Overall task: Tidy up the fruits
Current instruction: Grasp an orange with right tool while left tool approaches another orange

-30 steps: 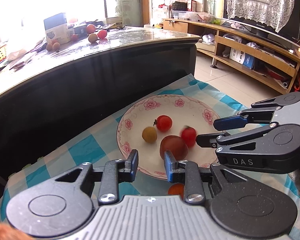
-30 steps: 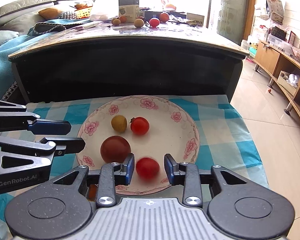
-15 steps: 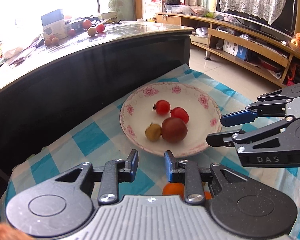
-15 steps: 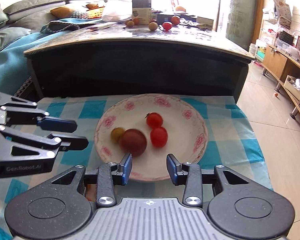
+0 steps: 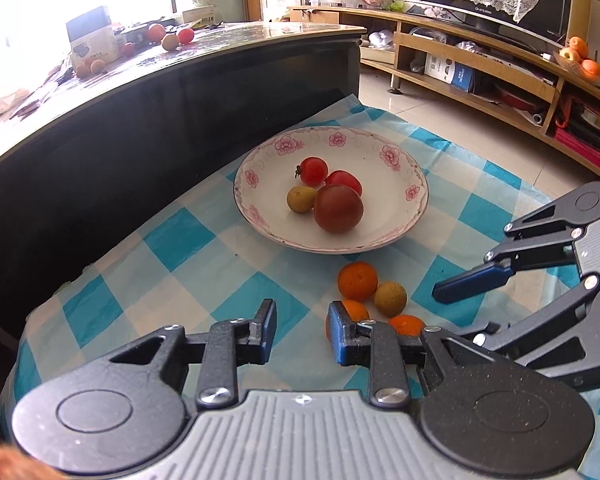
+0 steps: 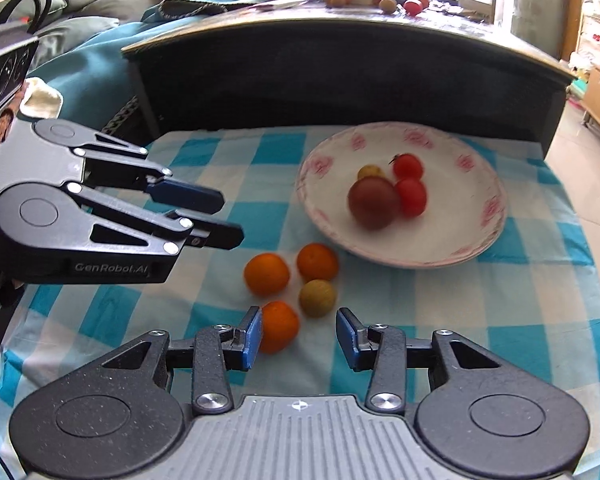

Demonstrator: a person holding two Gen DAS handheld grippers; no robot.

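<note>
Right now the plate (image 5: pixel 364 148), white with pink flowers on its rim, is sitting on the blue-checked cloth (image 5: pixel 180 240) that is covering the low tabletop (image 6: pixel 580 320). Four fruits are resting in it, bunched together: a large dark red fruit (image 5: pixel 338 208) nearest the tools, a small yellow-green fruit (image 5: pixel 301 199) touching its left side, and two red tomatoes (image 5: pixel 314 171) just behind them.

Four more fruits are lying on the cloth just outside the plate's near rim, in a tight cluster: three oranges (image 6: pixel 266 274) and one greenish-brown round fruit (image 6: pixel 317 298).

The left tool (image 5: pixel 302 328) is hovering over bare cloth, pointing down and forward; its fingers are standing a little apart with nothing between them. Its right finger is hiding part of one orange (image 5: pixel 354 310) in the left wrist view, but I cannot tell whether it is touching it.

The right tool (image 6: pixel 300 336) is hanging over the near edge of the cluster, and its jaws are opening. The nearest orange (image 6: pixel 278 332) is showing just beside its left finger, partly behind the blue pad; neither pad is pressing on it.

A higher dark tabletop (image 5: pixel 140 120) is standing behind the cloth, carrying more small fruit and a box.
</note>
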